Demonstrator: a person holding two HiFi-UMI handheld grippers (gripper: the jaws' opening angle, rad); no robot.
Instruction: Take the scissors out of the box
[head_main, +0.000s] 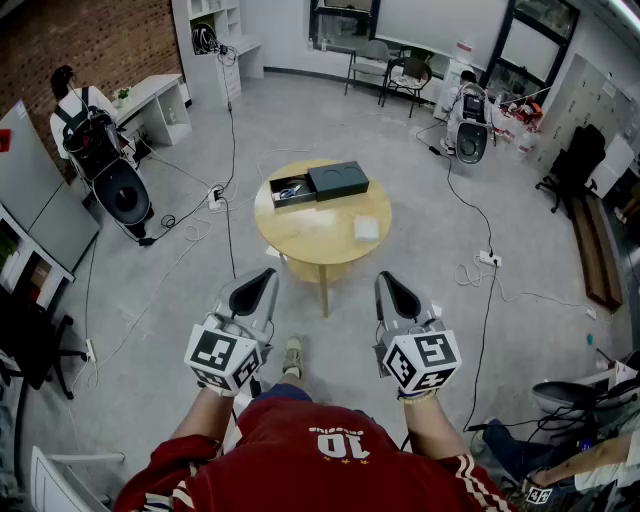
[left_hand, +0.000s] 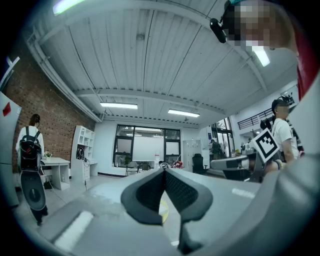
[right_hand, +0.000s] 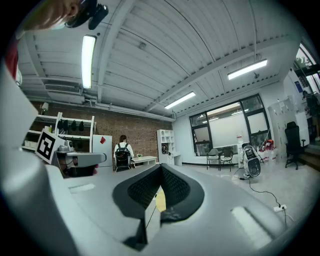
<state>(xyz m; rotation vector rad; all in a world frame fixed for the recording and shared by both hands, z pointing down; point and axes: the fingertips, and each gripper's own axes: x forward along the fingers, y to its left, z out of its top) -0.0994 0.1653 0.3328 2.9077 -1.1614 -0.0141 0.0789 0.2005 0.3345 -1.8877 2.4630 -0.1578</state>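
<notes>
A round wooden table (head_main: 322, 240) stands ahead in the head view. On its far left lies an open box (head_main: 290, 191) with the scissors (head_main: 288, 185) inside, too small to make out in detail. The box's black lid (head_main: 337, 180) lies beside it on the right. My left gripper (head_main: 262, 277) and right gripper (head_main: 389, 281) hover side by side well short of the table, level, both shut and empty. In the left gripper view the left gripper (left_hand: 164, 170) has its pads together. The right gripper (right_hand: 161, 167) looks the same in the right gripper view.
A small white square (head_main: 367, 228) lies on the table's right side. Cables (head_main: 228, 150) trail over the floor round the table. A person with a backpack (head_main: 78, 118) stands at a desk far left, by a round black machine (head_main: 122, 192). Chairs (head_main: 388, 68) stand at the back.
</notes>
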